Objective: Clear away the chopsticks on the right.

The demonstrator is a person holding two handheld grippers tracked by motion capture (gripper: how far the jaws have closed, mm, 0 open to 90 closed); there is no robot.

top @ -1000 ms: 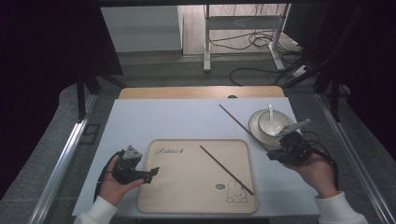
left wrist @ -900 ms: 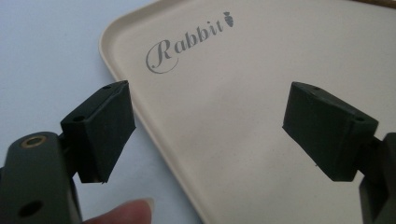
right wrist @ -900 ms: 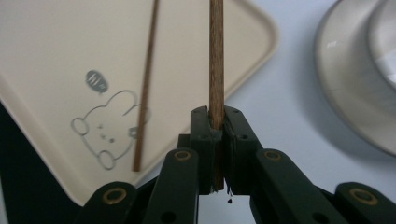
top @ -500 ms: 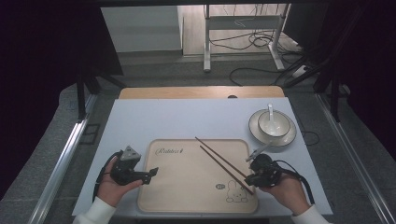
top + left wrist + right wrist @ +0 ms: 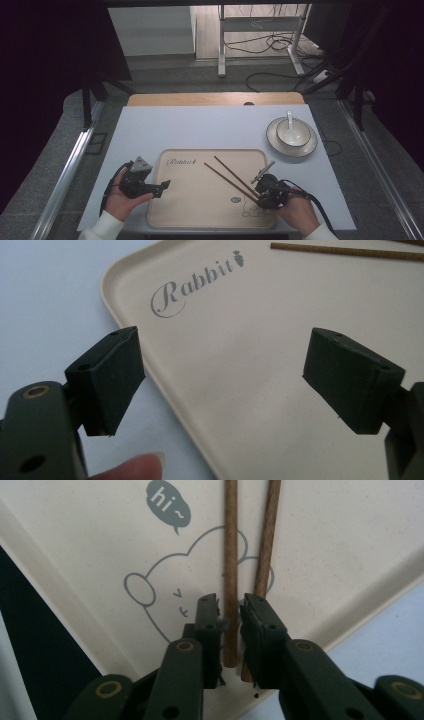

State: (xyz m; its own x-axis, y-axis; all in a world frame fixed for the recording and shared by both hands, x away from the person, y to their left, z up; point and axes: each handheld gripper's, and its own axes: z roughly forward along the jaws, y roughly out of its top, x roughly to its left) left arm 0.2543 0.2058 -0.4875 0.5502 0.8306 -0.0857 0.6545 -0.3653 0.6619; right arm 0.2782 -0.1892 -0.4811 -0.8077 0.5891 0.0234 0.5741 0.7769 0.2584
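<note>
Chopstick (image 5: 230, 555): light, stiff, slick; I grip its near end on the tray (image 5: 200, 210).
Right gripper (image 5: 231, 611): jaws just easing open, chopstick between.
Left gripper (image 5: 225, 385): open, empty.

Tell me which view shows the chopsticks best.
The high view: both chopsticks lie whole on the tray. The right gripper view has their near ends at the right gripper, one between its jaws. The left gripper view catches one along its top edge.
</note>
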